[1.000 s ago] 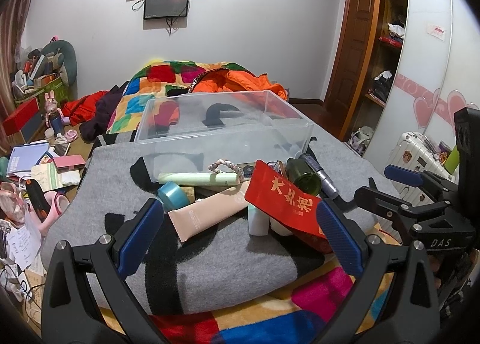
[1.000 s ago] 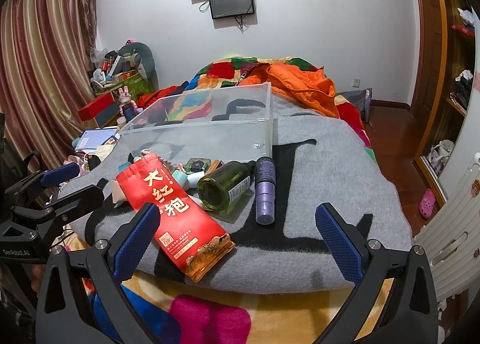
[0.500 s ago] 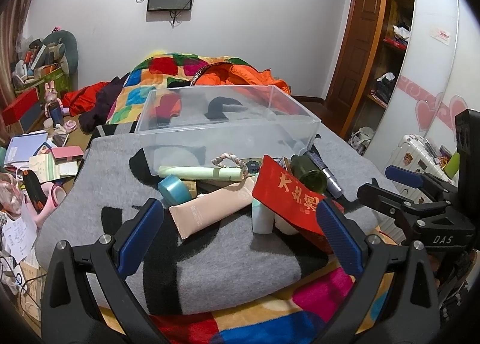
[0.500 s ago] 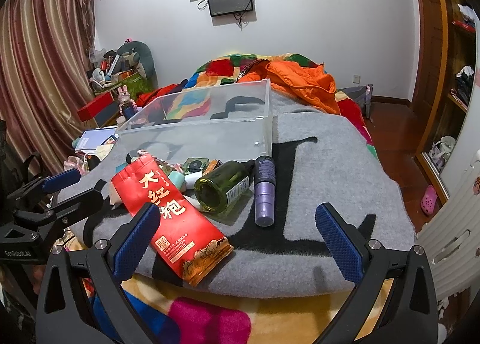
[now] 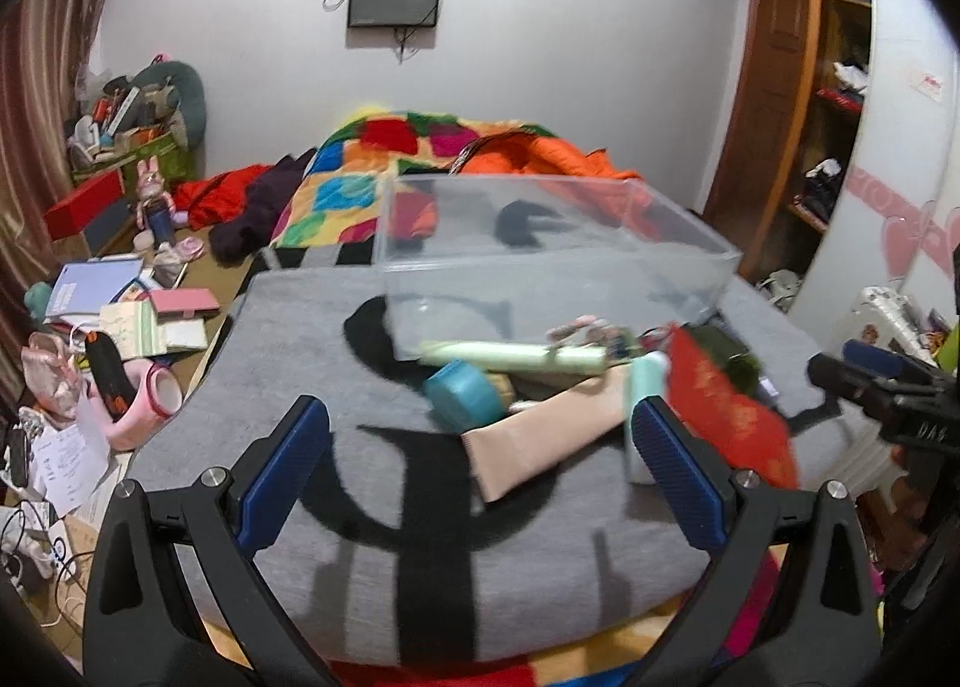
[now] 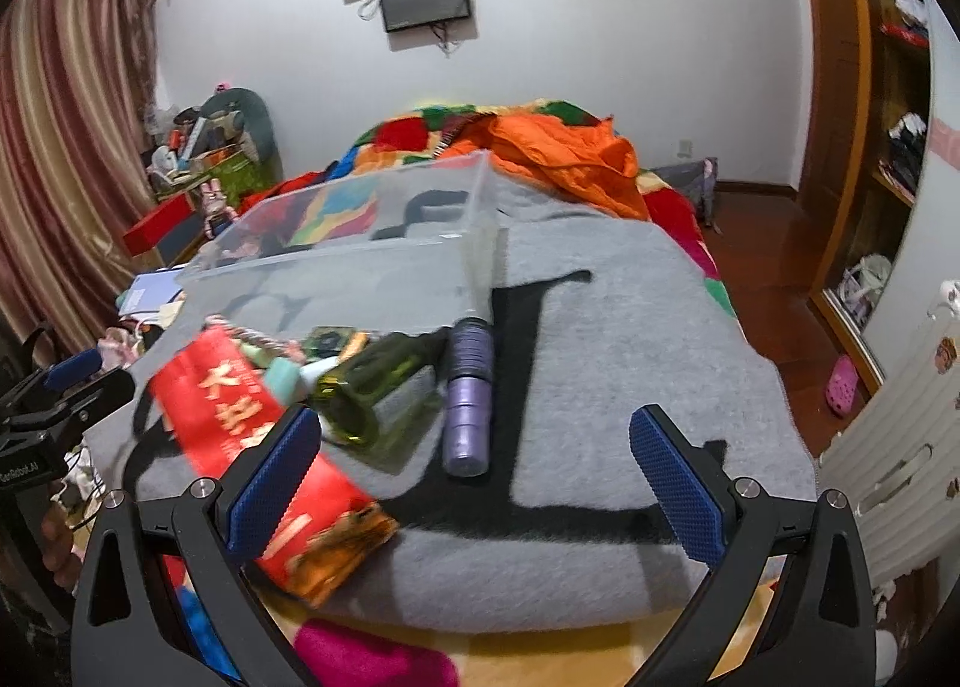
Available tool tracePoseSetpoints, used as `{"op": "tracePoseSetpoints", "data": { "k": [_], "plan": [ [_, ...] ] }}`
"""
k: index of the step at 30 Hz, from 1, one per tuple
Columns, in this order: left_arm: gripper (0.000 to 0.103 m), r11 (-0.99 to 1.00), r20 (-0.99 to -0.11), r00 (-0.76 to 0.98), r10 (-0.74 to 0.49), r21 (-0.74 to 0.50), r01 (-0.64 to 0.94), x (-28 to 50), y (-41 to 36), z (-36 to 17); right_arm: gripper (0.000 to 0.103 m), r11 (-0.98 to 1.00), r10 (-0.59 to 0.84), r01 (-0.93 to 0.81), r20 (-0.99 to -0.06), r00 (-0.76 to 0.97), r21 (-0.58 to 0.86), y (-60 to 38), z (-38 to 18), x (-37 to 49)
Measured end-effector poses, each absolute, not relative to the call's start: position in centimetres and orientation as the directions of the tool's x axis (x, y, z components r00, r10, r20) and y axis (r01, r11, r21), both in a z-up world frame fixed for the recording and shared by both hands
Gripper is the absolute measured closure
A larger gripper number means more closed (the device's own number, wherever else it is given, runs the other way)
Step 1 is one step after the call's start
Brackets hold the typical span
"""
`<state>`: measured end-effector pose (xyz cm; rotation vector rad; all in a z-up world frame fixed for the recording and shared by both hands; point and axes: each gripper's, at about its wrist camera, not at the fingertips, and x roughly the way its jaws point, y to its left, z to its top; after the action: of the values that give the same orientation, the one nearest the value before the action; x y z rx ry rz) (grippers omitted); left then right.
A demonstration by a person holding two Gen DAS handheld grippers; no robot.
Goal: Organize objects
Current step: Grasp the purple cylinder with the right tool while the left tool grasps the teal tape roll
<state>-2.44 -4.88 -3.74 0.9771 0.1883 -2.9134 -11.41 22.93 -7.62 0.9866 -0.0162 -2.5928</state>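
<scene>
Left wrist view blurred, left gripper point(image 5: 480, 441) and right gripper point(image 6: 474, 462) jaws released, red packet point(image 6: 252, 417) smeared

Even indoor light, soft shadows below the left tongs point(image 5: 477, 462) on the grey blanket point(image 5: 372, 483), the clutter ahead smeared, perhaps by motion, and fisheye bending with dark corners.

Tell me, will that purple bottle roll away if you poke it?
Probably. The purple bottle is round and lies on its side on the gray blanket. The soft blanket might slow it, and the green bottle alongside could block it.
</scene>
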Motion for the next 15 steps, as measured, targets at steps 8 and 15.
{"op": "tracePoseSetpoints", "data": {
  "k": [8, 15],
  "plan": [
    [0.021, -0.989, -0.660, -0.751, -0.036, -0.084, 0.122, -5.6, -6.7, -6.0, 0.025, -0.932, -0.346, 0.317, -0.700, -0.625, 0.177, 23.2, -10.2, -14.2],
    [0.028, -0.990, -0.692, -0.721, 0.003, -0.102, 0.094, -8.0, -7.2, -7.7, 0.046, -0.929, -0.350, 0.315, -0.737, -0.578, 0.194, 22.9, -12.2, -16.1]
  ]
}}
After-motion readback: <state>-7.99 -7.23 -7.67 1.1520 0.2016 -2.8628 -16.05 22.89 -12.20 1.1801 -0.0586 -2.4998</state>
